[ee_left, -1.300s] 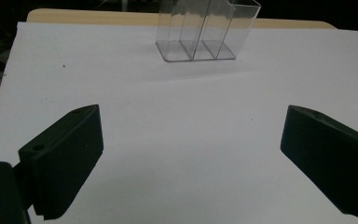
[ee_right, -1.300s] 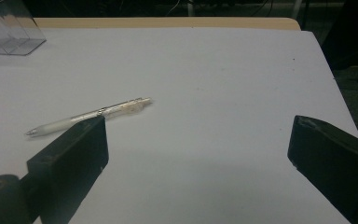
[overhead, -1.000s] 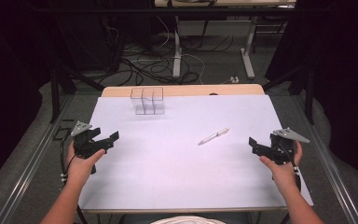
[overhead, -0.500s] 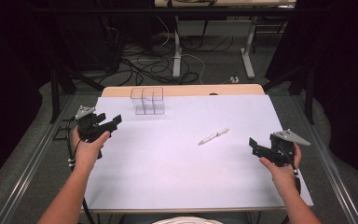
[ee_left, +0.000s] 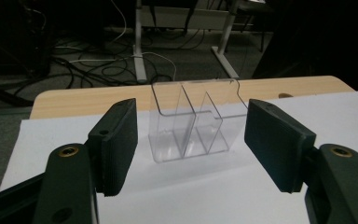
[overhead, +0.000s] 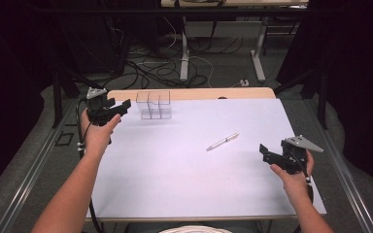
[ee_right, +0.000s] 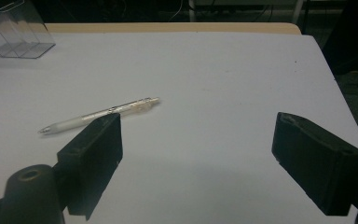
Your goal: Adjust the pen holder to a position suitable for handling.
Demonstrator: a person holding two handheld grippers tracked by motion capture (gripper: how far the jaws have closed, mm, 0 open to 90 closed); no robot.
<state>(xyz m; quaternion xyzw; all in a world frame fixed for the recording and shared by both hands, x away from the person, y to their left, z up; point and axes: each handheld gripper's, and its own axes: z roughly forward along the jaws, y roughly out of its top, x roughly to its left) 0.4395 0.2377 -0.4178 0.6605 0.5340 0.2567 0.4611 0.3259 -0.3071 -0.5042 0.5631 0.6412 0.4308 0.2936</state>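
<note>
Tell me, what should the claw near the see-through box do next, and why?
Probably ease the left claw forward until its open jaws straddle the clear plastic three-compartment box, then close. The box stands upright just ahead, centred between the jaws but untouched. The white pen lies apart on the white sheet, nearer the open right claw.

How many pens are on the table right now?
1. The pen lies flat on the white sheet, right of centre, between the clear organizer and the right gripper. Nothing looks hidden.

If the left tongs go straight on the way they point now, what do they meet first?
Most likely the clear plastic holder, which stands directly ahead between the open jaws of the left tongs; nothing lies before it.
</note>
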